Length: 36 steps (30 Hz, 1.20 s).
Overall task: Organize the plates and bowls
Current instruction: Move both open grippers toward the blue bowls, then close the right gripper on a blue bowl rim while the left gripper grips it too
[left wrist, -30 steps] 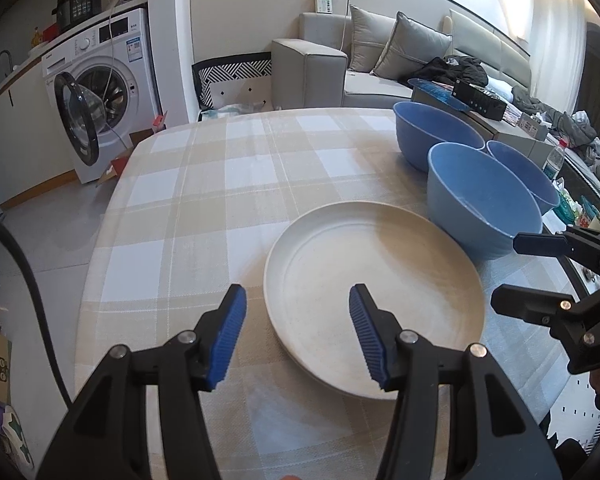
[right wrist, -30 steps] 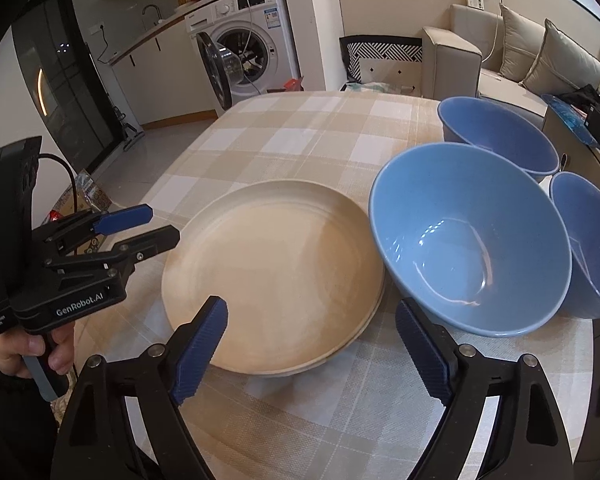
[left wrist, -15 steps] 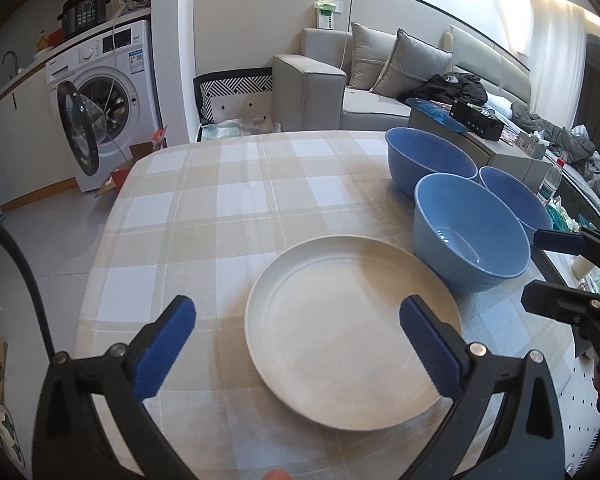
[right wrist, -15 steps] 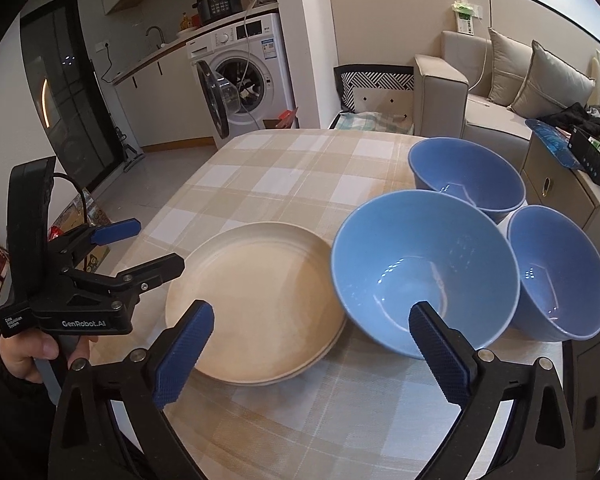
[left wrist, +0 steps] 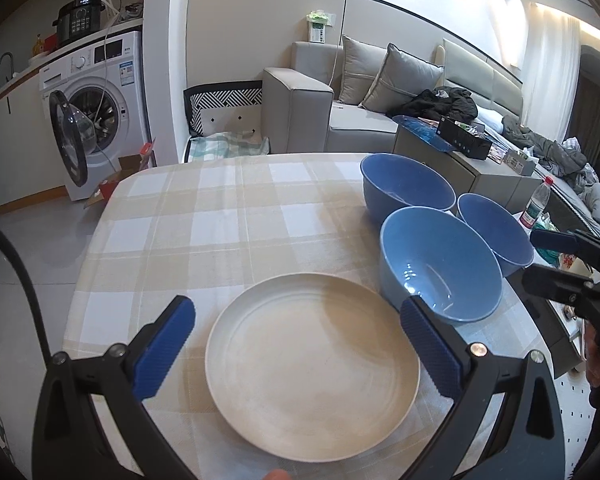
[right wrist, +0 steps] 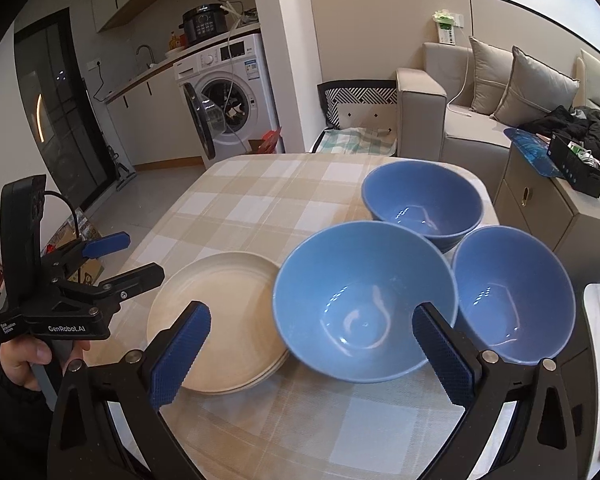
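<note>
- Plates: a cream stack on the checked table, below and between your left gripper fingers, not touched.
- 3 blue bowls: nearest bowl sits ahead of your right gripper, touching the stack's right edge.
- Left jaws are spread wide, just opened, holding nothing.
- Right jaws also wide apart, empty.
</note>
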Each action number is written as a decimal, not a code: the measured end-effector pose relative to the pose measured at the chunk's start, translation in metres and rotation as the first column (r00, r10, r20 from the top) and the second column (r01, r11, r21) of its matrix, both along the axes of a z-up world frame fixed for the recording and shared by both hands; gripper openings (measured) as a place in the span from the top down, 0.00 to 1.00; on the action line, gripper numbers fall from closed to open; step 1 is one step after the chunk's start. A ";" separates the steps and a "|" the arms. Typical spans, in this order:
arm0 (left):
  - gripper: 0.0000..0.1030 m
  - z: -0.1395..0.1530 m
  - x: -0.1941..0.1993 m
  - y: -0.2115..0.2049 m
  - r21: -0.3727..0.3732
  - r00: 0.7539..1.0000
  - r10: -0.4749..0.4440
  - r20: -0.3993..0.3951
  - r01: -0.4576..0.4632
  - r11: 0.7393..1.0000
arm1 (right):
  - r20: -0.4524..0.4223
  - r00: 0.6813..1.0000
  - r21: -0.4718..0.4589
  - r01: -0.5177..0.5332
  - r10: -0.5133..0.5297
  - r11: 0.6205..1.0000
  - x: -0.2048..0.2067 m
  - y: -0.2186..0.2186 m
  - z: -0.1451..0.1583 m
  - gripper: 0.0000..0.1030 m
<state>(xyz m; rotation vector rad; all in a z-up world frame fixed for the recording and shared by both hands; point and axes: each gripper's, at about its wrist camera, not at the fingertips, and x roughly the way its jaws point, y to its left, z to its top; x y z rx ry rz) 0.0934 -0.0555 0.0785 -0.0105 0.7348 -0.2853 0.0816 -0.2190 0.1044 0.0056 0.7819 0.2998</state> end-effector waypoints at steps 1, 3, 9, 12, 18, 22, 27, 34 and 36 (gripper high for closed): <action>0.00 0.001 0.001 -0.003 0.000 1.000 -0.004 0.003 0.004 1.000 | 0.003 1.000 0.001 0.002 -0.002 1.000 0.001 -0.004 0.002 0.00; 0.00 0.004 0.005 -0.008 0.002 1.000 -0.004 0.006 0.004 1.000 | 0.008 1.000 -0.003 0.008 -0.008 1.000 0.003 -0.010 0.006 0.00; 0.00 0.012 0.016 -0.024 0.016 1.000 0.001 0.028 -0.001 1.000 | 0.007 0.999 0.026 0.036 -0.036 0.999 0.015 -0.038 0.015 0.00; 0.00 0.017 0.022 -0.029 0.011 0.999 0.005 0.034 -0.005 1.000 | 0.004 0.999 0.041 0.048 -0.048 0.998 0.021 -0.051 0.018 0.00; 0.00 0.028 0.036 -0.047 0.023 0.999 -0.012 0.052 0.011 1.000 | 0.012 0.998 0.048 0.064 -0.065 0.997 0.033 -0.075 0.026 0.00; 0.00 0.034 0.047 -0.058 0.015 0.999 -0.016 0.046 0.015 1.000 | 0.017 0.997 0.053 0.080 -0.081 0.995 0.042 -0.093 0.034 0.00; 0.00 0.038 0.059 -0.072 0.024 0.999 -0.017 0.052 0.015 1.000 | 0.022 0.995 0.071 0.098 -0.100 0.993 0.051 -0.115 0.043 0.00; 0.00 0.042 0.073 -0.086 0.015 0.998 -0.014 0.061 0.013 1.000 | 0.024 0.992 0.085 0.123 -0.126 0.989 0.066 -0.141 0.053 0.00; 0.00 0.044 0.079 -0.090 0.013 0.998 -0.016 0.059 0.015 1.000 | 0.022 0.992 0.084 0.123 -0.126 0.989 0.071 -0.145 0.054 0.00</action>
